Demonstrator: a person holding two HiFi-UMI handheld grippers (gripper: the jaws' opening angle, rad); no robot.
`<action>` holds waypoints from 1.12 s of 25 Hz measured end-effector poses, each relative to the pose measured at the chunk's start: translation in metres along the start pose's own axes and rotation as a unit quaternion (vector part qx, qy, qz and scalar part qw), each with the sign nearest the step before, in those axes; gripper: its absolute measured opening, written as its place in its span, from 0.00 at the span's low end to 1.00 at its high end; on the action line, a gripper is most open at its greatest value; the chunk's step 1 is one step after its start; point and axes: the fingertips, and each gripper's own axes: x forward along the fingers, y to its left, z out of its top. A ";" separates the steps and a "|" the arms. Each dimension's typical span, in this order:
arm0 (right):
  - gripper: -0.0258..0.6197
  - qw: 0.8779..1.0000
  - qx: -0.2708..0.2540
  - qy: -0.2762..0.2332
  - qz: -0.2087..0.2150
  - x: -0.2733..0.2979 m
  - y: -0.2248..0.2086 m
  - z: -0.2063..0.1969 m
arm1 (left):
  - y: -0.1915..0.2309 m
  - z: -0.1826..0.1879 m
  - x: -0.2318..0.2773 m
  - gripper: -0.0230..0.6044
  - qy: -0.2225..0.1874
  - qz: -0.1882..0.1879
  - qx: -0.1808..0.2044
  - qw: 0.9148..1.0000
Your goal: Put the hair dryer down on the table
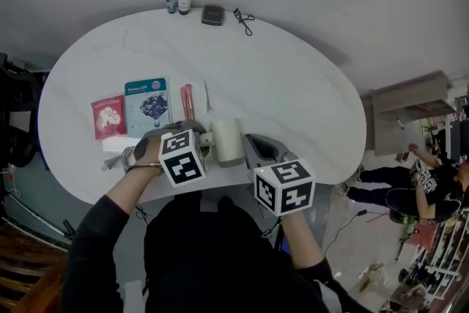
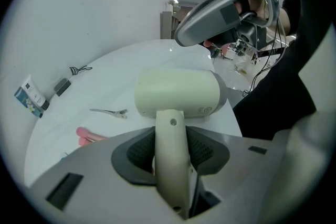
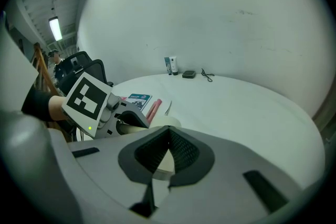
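Left gripper view: left gripper (image 2: 170,149) pinches the hair dryer (image 2: 178,93) by its handle at the six-o'clock edge of the table (image 2: 131,65), right gripper (image 3: 168,147) pressed together and empty; next, lower and release.

Soft, even light washes your white tabletop (image 1: 293,84), which throws only a faint shadow onto the floor (image 1: 381,26) past its far edge. Ceiling strip lights (image 3: 54,29) burn overexposed at the upper left of your right gripper view. Both gripper views bow sharply toward black corners, and their nearest foreground goes soft.
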 end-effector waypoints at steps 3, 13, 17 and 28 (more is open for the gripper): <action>0.04 1.000 -0.005 0.004 0.003 0.001 0.002 -0.001 | 0.000 0.001 0.000 0.30 -0.003 0.005 -0.001 1.000; 0.04 1.000 -0.015 0.010 0.008 0.000 0.005 -0.002 | 0.004 0.003 -0.007 0.35 -0.026 0.033 -0.011 0.999; 0.04 1.000 -0.014 0.010 0.010 0.000 0.005 -0.002 | 0.002 0.008 -0.022 0.35 -0.055 0.020 -0.034 0.998; 0.04 1.000 -0.027 0.003 0.012 -0.006 0.007 0.001 | 0.014 0.029 -0.078 0.28 -0.177 0.025 -0.132 0.975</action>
